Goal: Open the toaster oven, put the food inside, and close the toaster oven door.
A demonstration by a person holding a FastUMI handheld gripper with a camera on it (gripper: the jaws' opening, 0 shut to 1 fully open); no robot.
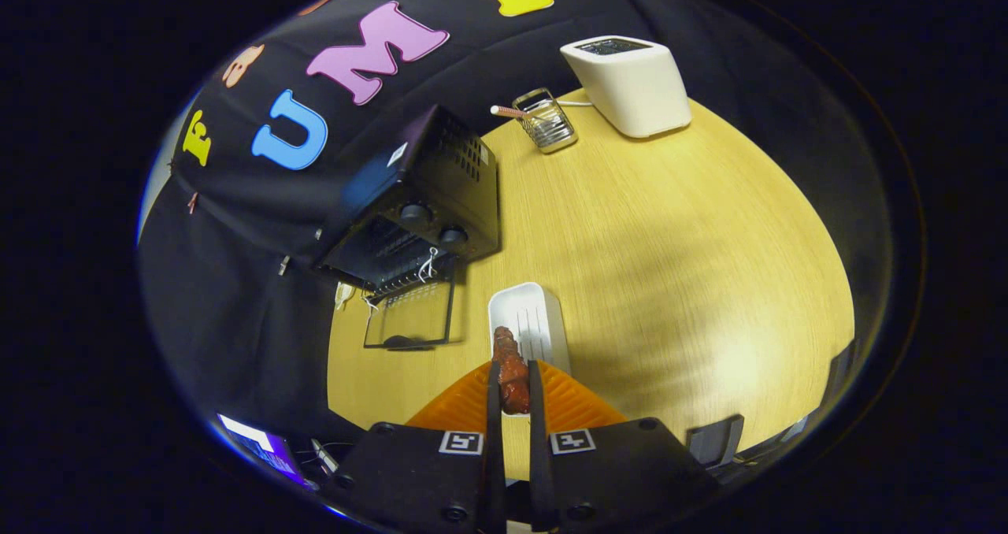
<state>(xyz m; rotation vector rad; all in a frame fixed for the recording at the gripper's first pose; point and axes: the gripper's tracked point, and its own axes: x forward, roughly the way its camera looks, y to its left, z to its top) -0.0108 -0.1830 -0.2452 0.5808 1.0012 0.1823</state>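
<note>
Currently gripper point(513, 384) clamped on the reddish food point(510, 372), held above white tray point(529, 317); toaster oven point(417, 203) ahead-left on tabletop point(669, 266), door point(409, 317) open.

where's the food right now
In the gripper view the reddish-brown food is clamped between the gripper's two fingers, over the near end of the white tray, with the open toaster oven ahead to the left.

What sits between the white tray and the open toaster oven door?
Gripper view: only bare table between the white tray and the toaster oven door. The claw grips the food.
</note>
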